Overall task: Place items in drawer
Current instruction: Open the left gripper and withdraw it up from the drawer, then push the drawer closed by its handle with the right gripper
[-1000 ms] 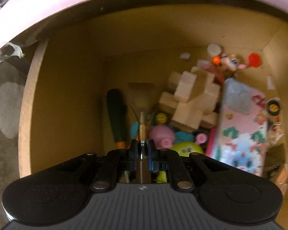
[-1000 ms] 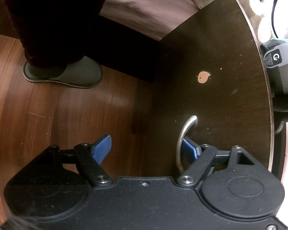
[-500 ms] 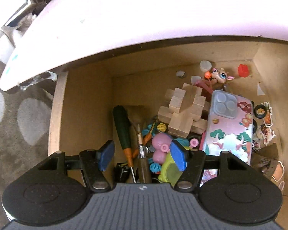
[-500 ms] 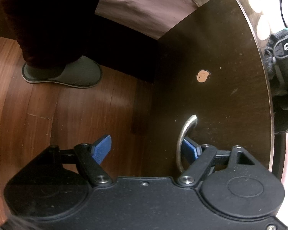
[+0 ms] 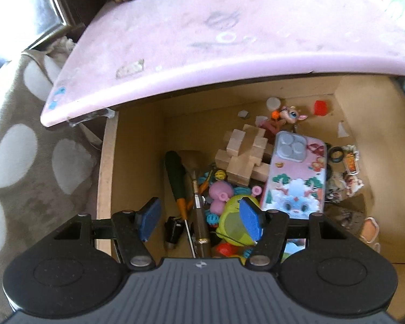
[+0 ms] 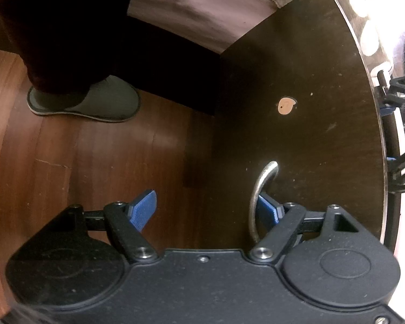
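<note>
The open wooden drawer [image 5: 137,162] lies below my left gripper [image 5: 199,210], which hangs open above it with nothing held. Under the gap between the fingers lies a brown-handled brush [image 5: 201,226], loose among the clutter. Beside it are a green-handled screwdriver [image 5: 175,172], a wooden block puzzle [image 5: 243,154], a pink phone case [image 5: 297,178] and a yellow-green toy [image 5: 235,221]. In the right wrist view my right gripper [image 6: 205,199] stands open at the dark drawer front [image 6: 297,135]. Its right finger is tucked behind the curved metal handle [image 6: 259,189].
A pink tabletop [image 5: 216,40] overhangs the back of the drawer, with small items along its far edge. A spotted grey rug [image 5: 27,162] lies to the left. A person's grey slipper [image 6: 86,102] and dark trouser leg stand on the wooden floor [image 6: 54,175].
My left gripper was shut on the brush handle inside the drawer; it has opened, left the brush lying there, and risen above the drawer. The right gripper has not moved.
</note>
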Available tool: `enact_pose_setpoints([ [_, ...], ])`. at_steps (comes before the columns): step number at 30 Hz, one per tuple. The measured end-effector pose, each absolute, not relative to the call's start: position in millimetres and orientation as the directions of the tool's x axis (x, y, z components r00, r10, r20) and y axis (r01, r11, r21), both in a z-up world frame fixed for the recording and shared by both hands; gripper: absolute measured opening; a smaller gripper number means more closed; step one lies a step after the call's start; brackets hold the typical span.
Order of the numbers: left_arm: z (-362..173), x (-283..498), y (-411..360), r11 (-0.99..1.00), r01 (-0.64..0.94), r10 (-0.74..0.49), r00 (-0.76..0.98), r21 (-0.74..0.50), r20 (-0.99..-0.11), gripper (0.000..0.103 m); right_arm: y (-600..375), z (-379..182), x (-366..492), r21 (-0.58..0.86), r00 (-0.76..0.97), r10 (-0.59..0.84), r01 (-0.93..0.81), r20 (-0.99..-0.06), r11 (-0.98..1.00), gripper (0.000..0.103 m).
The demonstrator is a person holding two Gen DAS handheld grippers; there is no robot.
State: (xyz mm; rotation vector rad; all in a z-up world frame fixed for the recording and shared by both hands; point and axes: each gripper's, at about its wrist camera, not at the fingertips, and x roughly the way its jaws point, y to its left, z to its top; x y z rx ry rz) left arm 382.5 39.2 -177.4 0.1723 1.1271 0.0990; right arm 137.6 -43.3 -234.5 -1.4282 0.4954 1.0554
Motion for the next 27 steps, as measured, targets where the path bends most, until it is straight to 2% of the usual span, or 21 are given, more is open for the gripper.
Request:
enact_pose_setpoints([
  [9,-129.9,320.4,34.3,0.998,-0.037,0.054,0.55,0.041,-0.833,0.063,-44.1,-237.7,140.1,-0.555,0.5,0.3,-0.82,-0.812,-0.137,0.081],
  [15,-109.4,266.5,43.2,0.995,-0.07,-0.003,0.665,-0.067,-0.747,0.063,-46.6,-241.7,136.8,-0.584,0.532,0.31,-0.805,-0.788,-0.106,0.081],
  [21,-106.2,214.2,47.5,0.993,-0.08,0.005,0.746,-0.083,-0.665,0.064,-49.0,-244.7,134.8,-0.596,0.55,0.306,-0.799,-0.778,-0.08,0.083],
  [23,-107.1,197.4,49.1,0.993,-0.086,0.017,0.769,-0.078,-0.639,0.07,-46.8,-247.4,134.6,-0.602,0.559,0.308,-0.796,-0.77,-0.06,0.083],
  [27,-110.0,167.1,57.2,0.991,-0.114,0.049,0.803,-0.073,-0.594,0.071,-42.9,-247.5,135.3,-0.609,0.575,0.301,-0.793,-0.761,-0.025,0.083],
])
